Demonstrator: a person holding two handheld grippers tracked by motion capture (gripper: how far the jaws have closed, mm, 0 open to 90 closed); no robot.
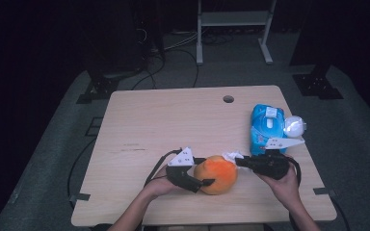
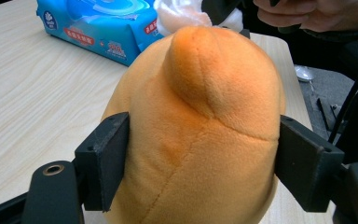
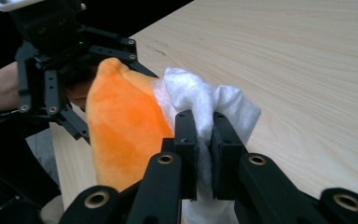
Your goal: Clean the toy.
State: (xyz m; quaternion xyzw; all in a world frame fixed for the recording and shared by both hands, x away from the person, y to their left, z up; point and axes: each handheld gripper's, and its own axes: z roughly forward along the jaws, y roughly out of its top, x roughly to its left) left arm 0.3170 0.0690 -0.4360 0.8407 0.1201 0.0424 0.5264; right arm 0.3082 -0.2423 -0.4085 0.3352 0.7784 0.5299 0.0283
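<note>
An orange plush toy [image 1: 216, 174] is held at lower centre of the high view.
It is clamped by the left gripper [image 1: 203, 183]; a white wipe [image 3: 205, 100] is pinched against it by the right gripper [image 3: 205, 154]; the blue wipes pack's [image 1: 266, 129] print is unreadable.

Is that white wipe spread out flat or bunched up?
Bunched up. The white wipe is crumpled into folds, pinched between the right gripper jaws and pressed against the orange plush toy.
</note>
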